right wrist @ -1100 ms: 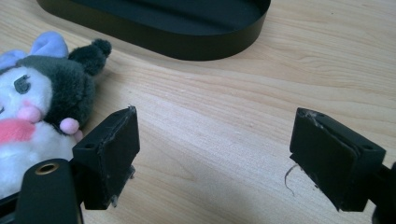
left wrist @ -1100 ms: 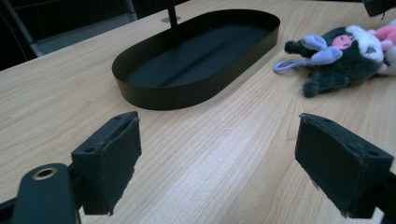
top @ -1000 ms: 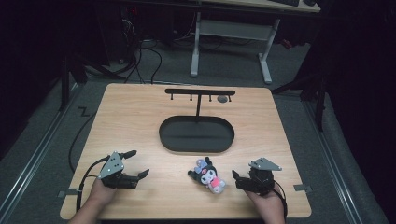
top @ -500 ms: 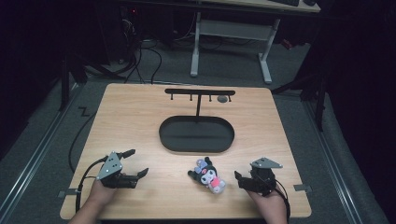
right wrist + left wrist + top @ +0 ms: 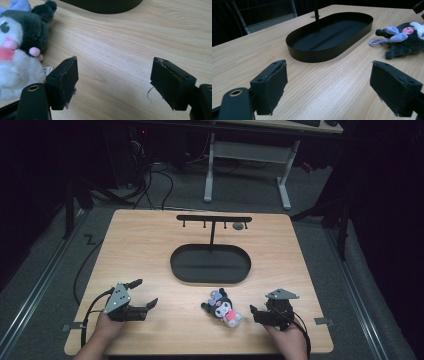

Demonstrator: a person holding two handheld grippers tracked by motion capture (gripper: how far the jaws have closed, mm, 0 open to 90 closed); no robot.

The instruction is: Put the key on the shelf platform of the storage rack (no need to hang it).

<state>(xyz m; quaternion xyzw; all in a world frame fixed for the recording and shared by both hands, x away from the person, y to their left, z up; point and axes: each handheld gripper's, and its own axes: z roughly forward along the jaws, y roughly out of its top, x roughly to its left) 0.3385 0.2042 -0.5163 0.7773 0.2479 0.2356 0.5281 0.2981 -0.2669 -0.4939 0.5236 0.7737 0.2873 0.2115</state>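
From above, the plush toy [image 5: 223, 307] lies on its side near the front edge of the wooden table [image 5: 150, 245], between the two grippers and closer to the right one. The right gripper [image 5: 256, 314] sits just beside the toy, apart from it; the left gripper [image 5: 144, 295] rests well off to the other side, its jaws spread wide with bare wood between them.

The right gripper view gives what the high view cannot: the toy's white face, pink mouth and dark hood sit just outside the left-hand jaw, not between the pads [image 5: 65, 77]. The jaws stand apart over bare wood and have just been opening a little, with nothing between them (a small white label peeks out by the toy's white body). Whether the jaw's outer side brushes the plush cannot be told.

The left gripper view shows the toy from its far side, with lilac ears, a pink patch and a thin lilac loop lying on the wood. It also shows the low wall of the black oval tray [image 5: 329, 53] and the thin black post that rises from it.

The high view alone shows that post carrying a black crossbar [image 5: 214, 218] with short pegs, at the table's far side.

The table is pale and clean-grained. Around it lies grey carpet, cables trailing at the left, and a white-legged desk [image 5: 245, 150] stands behind in a dark room.
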